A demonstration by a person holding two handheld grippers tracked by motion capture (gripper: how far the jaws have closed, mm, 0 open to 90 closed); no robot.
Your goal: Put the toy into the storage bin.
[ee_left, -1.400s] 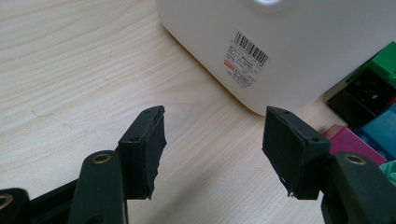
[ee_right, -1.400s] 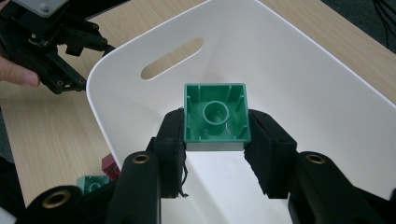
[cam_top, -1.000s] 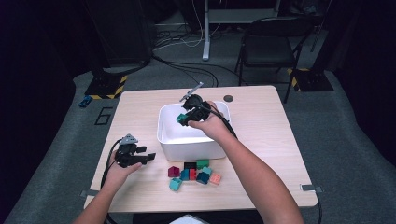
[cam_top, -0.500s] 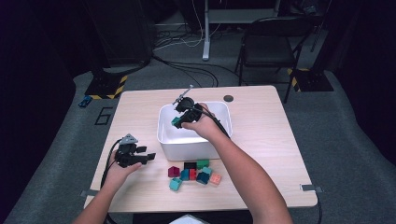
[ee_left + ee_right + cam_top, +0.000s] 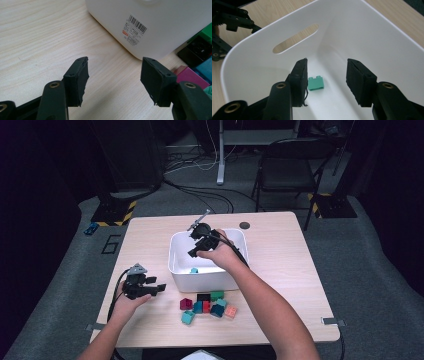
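Work in hand: moving small bricks from the bench (image 5: pixel 280 285) into the white bin (image 5: pixel 176 251).

Right tool (image 5: pixel 196 246): it hangs above the bin's interior, pointing down into it. Its jaws have just been opening and now stand apart with nothing between the pads. In the right gripper view the green brick (image 5: pixel 316 83) lies flat on the bin floor below the right tool (image 5: pixel 327 78), clear of both pads, studs up. In the high view the same brick (image 5: pixel 194 270) sits toward the near-left part of the bin floor. Judgement: this brick is delivered and released.

Left tool (image 5: pixel 159 287): it rests low on the bench at the near left, just left of the bin. Its jaws are spread and empty, as seen on the left tool (image 5: pixel 113 78) in its own view.

Deciding relation: the remaining bricks (image 5: pixel 207 304) lie in a tight cluster on the bench, just near of the bin's near wall and to the right of the left tool. In the left gripper view a magenta brick (image 5: pixel 191 76) and a black brick (image 5: pixel 193 50) show at the right edge, past the right-hand jaw.

Judgement: the left tool is the nearer to the cluster and points roughly that way; the right tool must first rise clear of the bin's near rim and travel nearward. The bricks touch one another, so an outer brick is the safer choice.
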